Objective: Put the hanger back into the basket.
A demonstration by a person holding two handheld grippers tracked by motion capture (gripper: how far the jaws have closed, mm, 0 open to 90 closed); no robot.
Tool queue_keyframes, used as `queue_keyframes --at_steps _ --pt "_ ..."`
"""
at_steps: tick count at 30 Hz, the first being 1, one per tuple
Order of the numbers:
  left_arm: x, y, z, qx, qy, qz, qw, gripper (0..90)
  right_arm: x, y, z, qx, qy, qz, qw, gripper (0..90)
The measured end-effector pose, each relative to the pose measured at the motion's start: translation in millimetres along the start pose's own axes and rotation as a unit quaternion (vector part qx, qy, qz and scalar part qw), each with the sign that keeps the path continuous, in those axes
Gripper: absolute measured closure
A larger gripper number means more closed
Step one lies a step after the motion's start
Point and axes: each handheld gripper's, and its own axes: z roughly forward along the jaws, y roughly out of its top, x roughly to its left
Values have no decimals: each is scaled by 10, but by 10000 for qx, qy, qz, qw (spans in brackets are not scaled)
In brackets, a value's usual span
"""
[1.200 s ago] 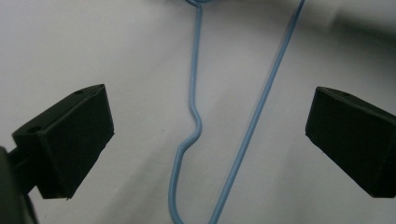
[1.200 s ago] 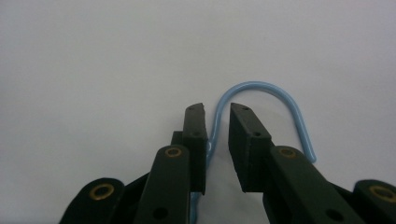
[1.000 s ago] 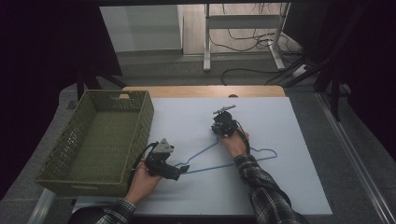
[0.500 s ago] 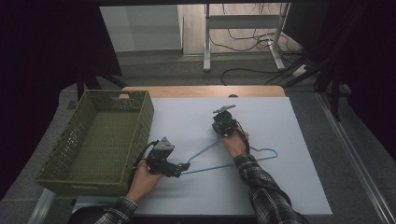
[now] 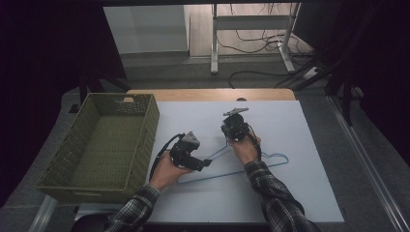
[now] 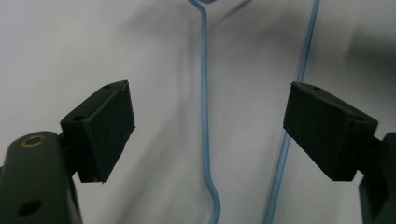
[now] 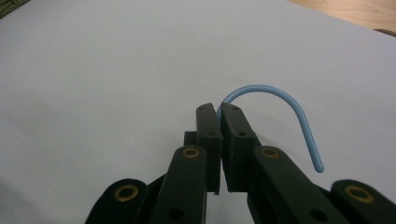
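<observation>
1. The right gripper (image 7: 219,112) has its fingers (image 7: 208,135) pressed fully together on the blue wire hanger (image 7: 280,100), pinching the wire just where the hook begins to curve. The open end of the hook arcs away beyond the tips and comes down toward the tabletop (image 7: 93,70).

2. The left gripper (image 6: 208,135) stands with its fingers (image 6: 105,126) wide apart, though they have just been closing a little. Two runs of the hanger's wire lie between them, and neither pad touches the wire.

3. In the high view the hanger (image 5: 270,162) lies flat on the white tabletop (image 5: 300,193), in front of the person and between the two hands. The right gripper (image 5: 235,129) is at its hook end and the left gripper (image 5: 205,163) is over the near left corner of the triangle.

4. The green woven basket (image 5: 147,123) stands at the left edge of the tabletop, just beside the left hand (image 5: 167,169), and looks empty, though its near corners are dim.

5. The step in hand looks like securing a two-handed hold: the hook is already gripped and the left side is not.

6. The next move calls for the left fingers to close on one wire run, squarely and not on both, so that the hanger can be lifted level. The basket seems the likely destination.
</observation>
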Motion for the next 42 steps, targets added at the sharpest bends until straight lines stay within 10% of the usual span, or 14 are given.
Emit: queue_keyframes --at_steps 23,27,34,42 --pt "248 415 596 841 -906 -203 9921 688 14 32 -98 -156 71 47 9998 866" --pt "270 415 602 811 -1082 -373 9901 849 29 33 -104 -166 96 38 9998 865" --pt "367 366 551 741 -1482 -728 9835 871 62 48 -142 -247 176 71 9995 845" --pt "457 349 400 386 -1726 -981 9793 874 109 87 -318 -261 472 -16 9985 573"
